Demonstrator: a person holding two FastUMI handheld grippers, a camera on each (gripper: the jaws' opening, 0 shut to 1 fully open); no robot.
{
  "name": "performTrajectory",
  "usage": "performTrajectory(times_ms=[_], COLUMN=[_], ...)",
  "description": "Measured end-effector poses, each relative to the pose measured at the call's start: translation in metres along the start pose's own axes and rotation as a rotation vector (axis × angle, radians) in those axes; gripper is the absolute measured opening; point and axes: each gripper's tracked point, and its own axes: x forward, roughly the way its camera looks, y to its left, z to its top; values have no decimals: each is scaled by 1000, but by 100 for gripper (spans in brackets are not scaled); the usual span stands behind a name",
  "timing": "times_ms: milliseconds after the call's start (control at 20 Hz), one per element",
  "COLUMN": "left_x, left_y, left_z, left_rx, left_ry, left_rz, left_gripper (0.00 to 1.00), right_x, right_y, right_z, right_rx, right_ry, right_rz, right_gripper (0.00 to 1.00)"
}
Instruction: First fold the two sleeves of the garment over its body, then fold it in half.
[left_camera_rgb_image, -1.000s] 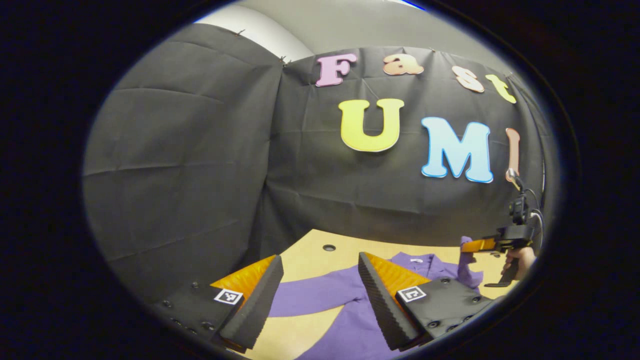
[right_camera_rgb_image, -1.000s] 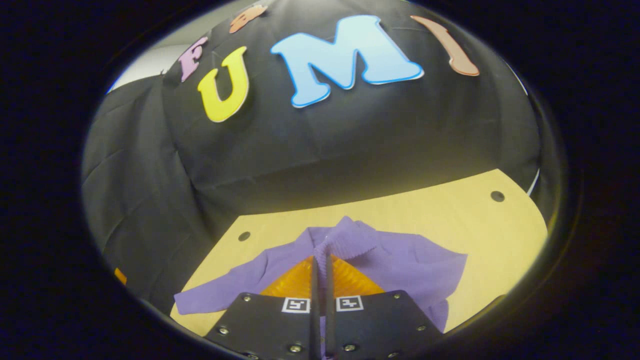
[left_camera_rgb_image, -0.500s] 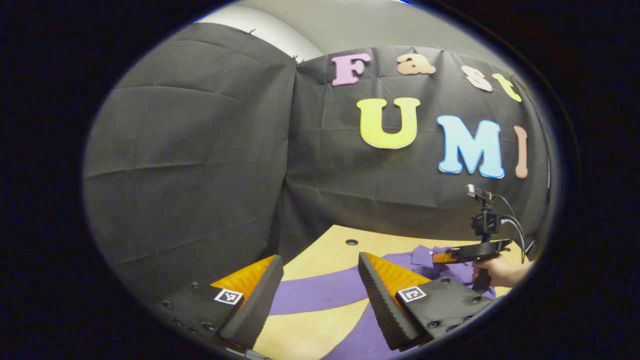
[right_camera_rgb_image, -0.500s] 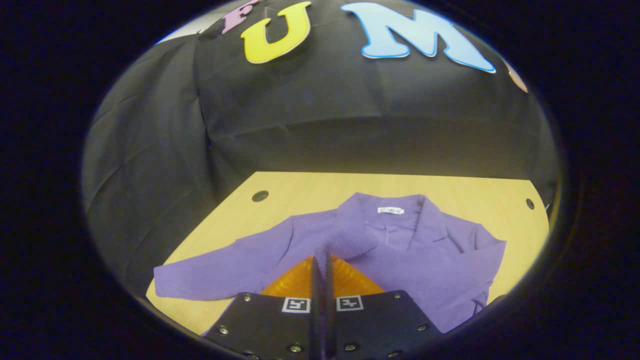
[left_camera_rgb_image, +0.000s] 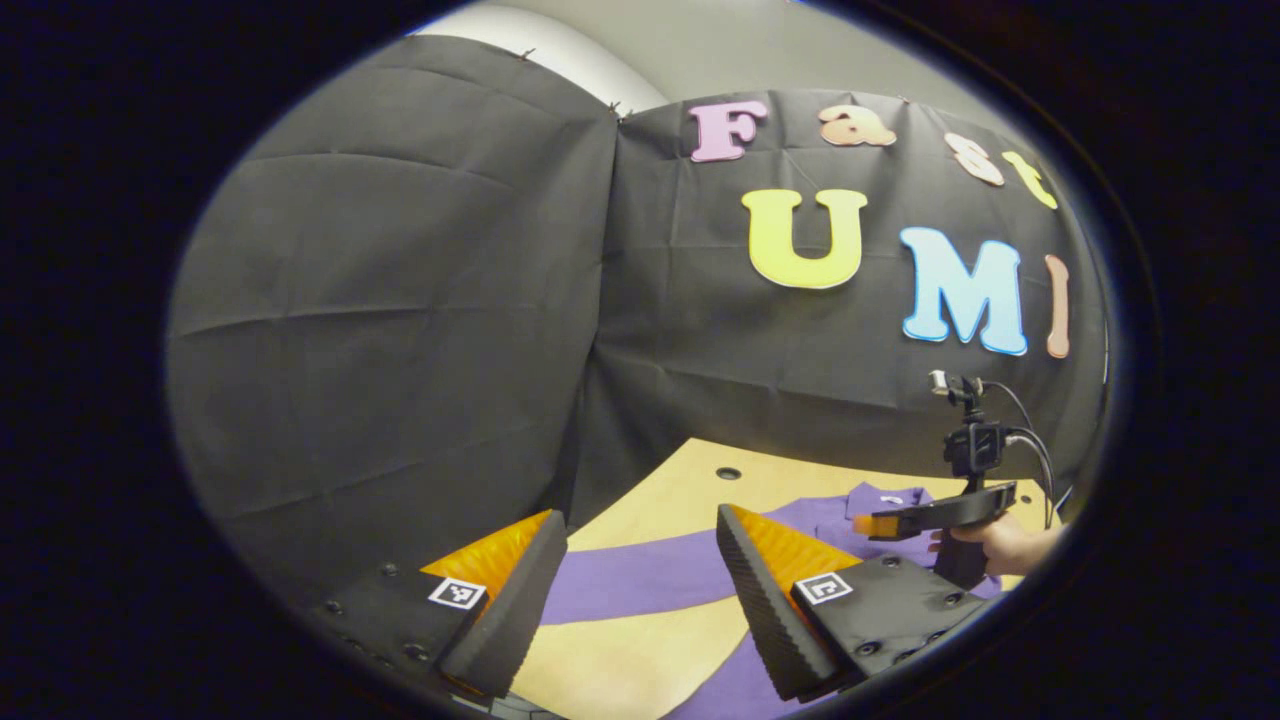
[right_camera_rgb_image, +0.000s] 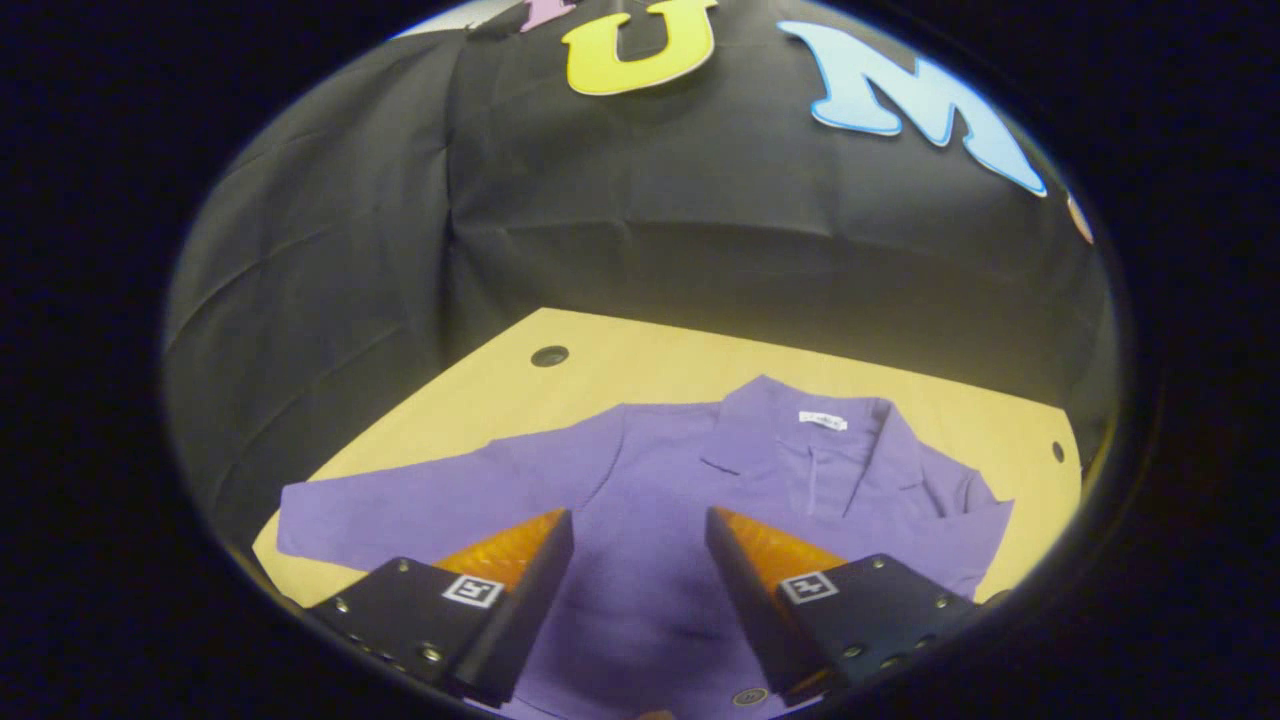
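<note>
My right tool (right_camera_rgb_image: 640, 560) hangs open over the garment (right_camera_rgb_image: 650, 480) at lower centre on the table (right_camera_rgb_image: 620, 365). Left tool (left_camera_rgb_image: 640, 590) gapes; I'd pinch the outstretched sleeve (right_camera_rgb_image: 400, 500) near its cuff.

Light wood tabletop (right_camera_rgb_image: 640, 375) is seen under it all, w/ a dark round hole (right_camera_rgb_image: 549, 356) near the far-left corner and a smaller hole (right_camera_rgb_image: 1058, 451) by the right edge. In the left gripper view, one hole (left_camera_rgb_image: 728, 473) is spotted near the table's far edge. Black cloth wall (left_camera_rgb_image: 400, 300) is hung behind, creased, pinned at the top; pale ceiling (left_camera_rgb_image: 700, 50) is glimpsed above.
</note>
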Motion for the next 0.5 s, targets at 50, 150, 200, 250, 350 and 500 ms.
performTrajectory(times_ms=[50, 150, 200, 250, 350, 500], left_x=[3, 9, 13, 19, 35, 67], left_y=[0, 1, 2, 4, 14, 38], left_z=[-4, -11, -15, -20, -36, -75], left_rx=[0, 2, 4, 6, -3, -32], left_ry=[3, 9, 14, 23, 48, 115], left_rz=[-1, 2, 5, 8, 29, 92], left_gripper=[96, 96, 96, 96, 96, 97], right_x=[-5, -18, -27, -36, -57, -95], right_y=[-2, -2, -2, -3, -4, -7], right_z=[1, 4, 7, 9, 13, 22], right_rx=[-5, 6, 15, 25, 50, 80], right_ry=[-8, -24, -32, -43, -63, -103], right_rz=[-6, -8, -7, -10, -16, -26], right_gripper=[90, 90, 87, 87, 90, 90])
